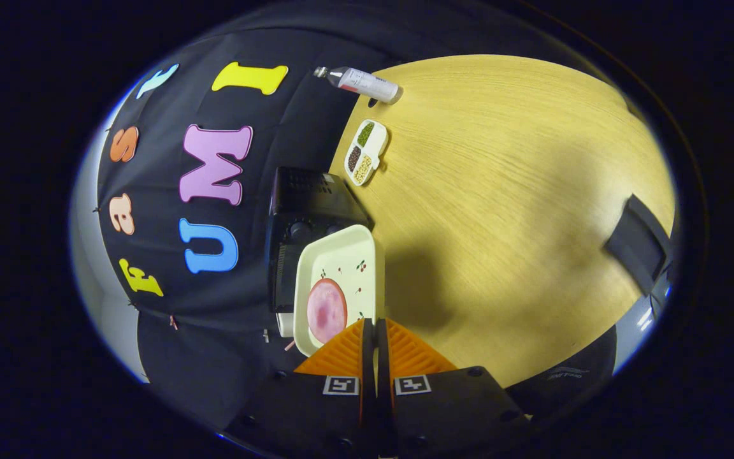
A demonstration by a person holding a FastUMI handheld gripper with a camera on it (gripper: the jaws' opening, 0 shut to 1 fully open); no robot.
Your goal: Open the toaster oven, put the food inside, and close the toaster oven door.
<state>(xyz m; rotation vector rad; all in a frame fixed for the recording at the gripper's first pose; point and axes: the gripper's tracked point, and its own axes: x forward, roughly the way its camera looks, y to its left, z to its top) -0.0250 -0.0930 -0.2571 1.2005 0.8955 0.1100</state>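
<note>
The jaws [376, 328] are pressed nearly together on the near rim of a cream square plate [348, 255], holding it up in front of the black toaster oven [306, 210]. On the plate, just ahead of the fingertips, lies a round pink slice of meat [326, 310]. Beyond the oven, on the wooden tabletop [507, 210], sits a white divided dish [376, 137] with three compartments of green, dark and pale beans. Farther off lies a white bottle [360, 81] on its side at the tabletop's edge.
</note>
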